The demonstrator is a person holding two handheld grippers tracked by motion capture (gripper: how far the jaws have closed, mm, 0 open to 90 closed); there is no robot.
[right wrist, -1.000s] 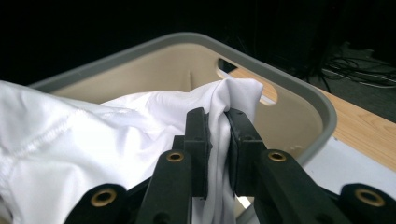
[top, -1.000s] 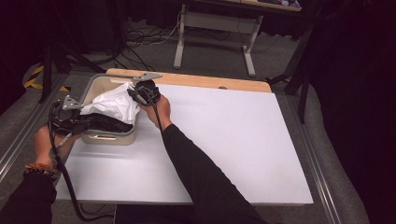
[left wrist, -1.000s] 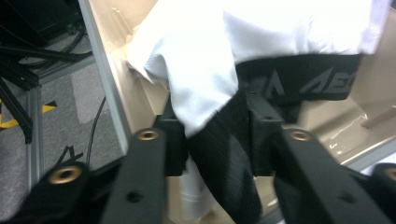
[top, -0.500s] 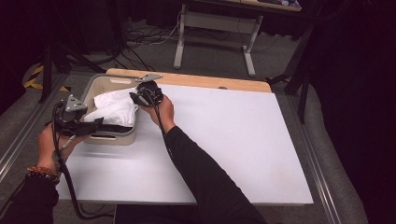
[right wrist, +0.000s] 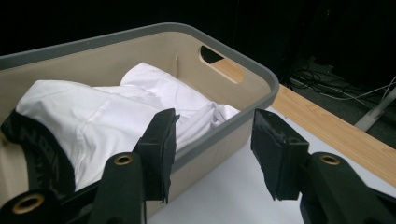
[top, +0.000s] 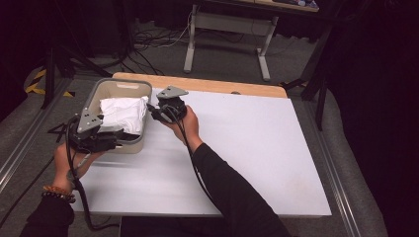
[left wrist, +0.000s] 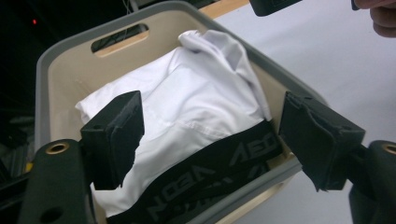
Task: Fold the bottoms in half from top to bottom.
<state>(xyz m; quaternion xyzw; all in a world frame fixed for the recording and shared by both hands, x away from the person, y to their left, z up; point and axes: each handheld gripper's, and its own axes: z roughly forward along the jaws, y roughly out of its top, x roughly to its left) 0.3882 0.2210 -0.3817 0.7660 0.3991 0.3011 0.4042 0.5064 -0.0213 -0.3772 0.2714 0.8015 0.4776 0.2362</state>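
Observation:
A beige basket [top: 118, 82] with a grey rim stands at the far left of the white table. In it lies a white garment [top: 121, 112] with a black lettered waistband [left wrist: 205, 172]. My left gripper [top: 111, 138] hovers at the basket's near left corner. Its jaws have just been opening and stand wide in the left gripper view [left wrist: 217, 133], with the garment [left wrist: 196, 102] below them untouched. My right gripper [top: 154, 112] is beside the basket's right wall, its jaws also just opened [right wrist: 217, 149]. The basket rim [right wrist: 233, 51] shows between them, clear of the pads. Beyond lies the garment [right wrist: 116, 116].
A wooden strip [top: 222, 85] runs along the table's far edge. White tabletop [top: 257, 143] stretches to the right of the basket. On the floor behind are cables [top: 148, 42] and the legs of another table [top: 190, 44]. A metal rail [top: 24, 143] runs along the left.
Both grippers have drawn back from the basket and opened: the right one to the right, the left one toward the near left. The white garment, earlier bunched under them, now lies loose inside.

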